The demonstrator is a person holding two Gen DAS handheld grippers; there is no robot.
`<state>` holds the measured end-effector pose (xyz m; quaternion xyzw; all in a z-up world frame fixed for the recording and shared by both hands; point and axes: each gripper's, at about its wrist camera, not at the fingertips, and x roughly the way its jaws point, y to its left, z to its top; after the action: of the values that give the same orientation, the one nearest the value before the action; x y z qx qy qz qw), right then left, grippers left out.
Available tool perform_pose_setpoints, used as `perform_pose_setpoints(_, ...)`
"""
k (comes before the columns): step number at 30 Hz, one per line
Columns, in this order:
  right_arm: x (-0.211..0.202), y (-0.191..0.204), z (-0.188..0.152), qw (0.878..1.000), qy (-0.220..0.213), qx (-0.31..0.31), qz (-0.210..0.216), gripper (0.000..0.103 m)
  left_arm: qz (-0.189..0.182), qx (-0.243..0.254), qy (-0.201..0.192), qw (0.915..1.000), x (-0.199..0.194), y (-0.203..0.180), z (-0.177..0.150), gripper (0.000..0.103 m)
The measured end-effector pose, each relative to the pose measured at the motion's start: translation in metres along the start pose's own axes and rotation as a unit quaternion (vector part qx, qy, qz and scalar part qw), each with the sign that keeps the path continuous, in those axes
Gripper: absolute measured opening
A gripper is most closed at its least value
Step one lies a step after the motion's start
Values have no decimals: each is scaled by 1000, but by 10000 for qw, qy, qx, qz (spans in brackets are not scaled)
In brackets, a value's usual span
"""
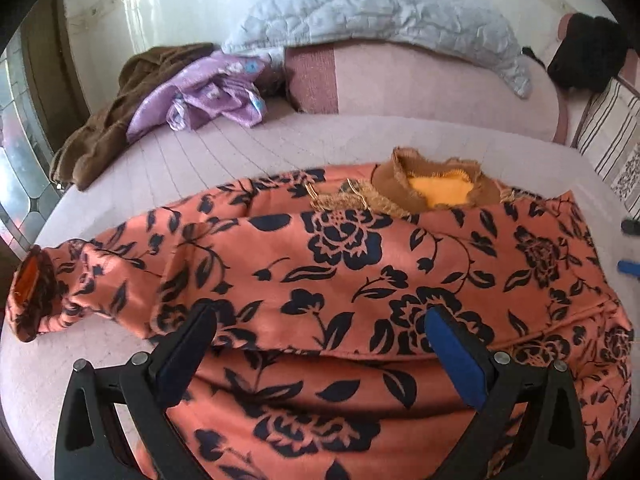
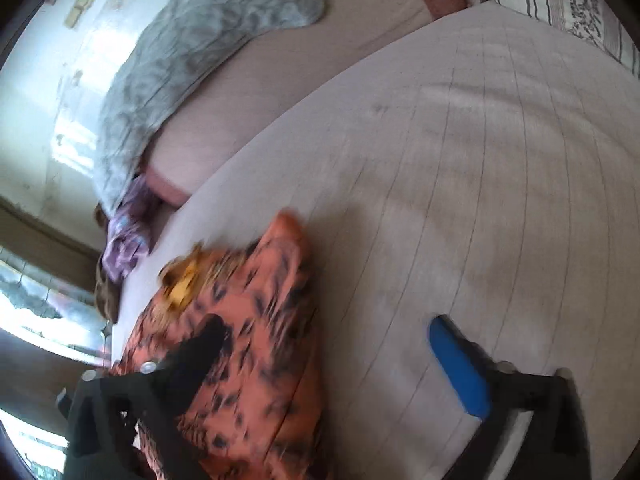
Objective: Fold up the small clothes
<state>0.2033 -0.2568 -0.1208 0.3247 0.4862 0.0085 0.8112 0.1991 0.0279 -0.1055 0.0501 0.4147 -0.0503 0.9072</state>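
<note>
An orange top with a dark flower print [image 1: 360,272] lies spread on the pale mattress [image 1: 224,152], its brown collar [image 1: 436,184] at the far side and one sleeve [image 1: 80,292] stretched out to the left. Its lower part is folded up over the body. My left gripper [image 1: 320,320] is open and empty, hovering over the folded edge. My right gripper [image 2: 328,336] is open and empty at the garment's right edge [image 2: 256,328], with one finger over the cloth and the other over bare mattress [image 2: 460,184]. The right wrist view is blurred.
A brown garment [image 1: 100,128] and a purple one [image 1: 212,92] lie bunched at the far left of the mattress. A grey quilt [image 1: 360,12] lies over the pink headboard cushion [image 1: 420,88]. A striped pillow [image 1: 608,128] is at the right, a window [image 1: 20,152] at the left.
</note>
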Motion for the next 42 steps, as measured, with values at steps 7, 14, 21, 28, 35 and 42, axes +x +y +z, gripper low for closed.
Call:
perform_pose_setpoints(7, 50, 41, -46, 9836, 1279, -1107, -627, 21, 20, -296, 52, 9995, -21, 25, -12, 103)
perform_pose_setpoints(14, 32, 19, -29, 9863, 912, -966, -981, 10, 107, -598, -37, 9981, -45, 66, -26, 103)
perform_pose_setpoints(21, 10, 1, -8, 9986, 366, -202, -336, 84, -7, -1403, 199, 9899, -26, 125, -23, 103)
perform_pose_setpoints(28, 46, 8, 32, 9986, 445, -241, -154, 89, -143, -1478, 431, 9880, 7, 137, -1, 103)
perform_pose_setpoints(35, 74, 22, 44, 9968, 559, -572, -74, 44, -59, -711, 306, 9970, 32, 121, 46, 103)
perform_pose_setpoints(42, 88, 25, 47, 9946, 438, -820, -459, 29, 473, -1855, 109, 9815, 16, 188, 0, 103)
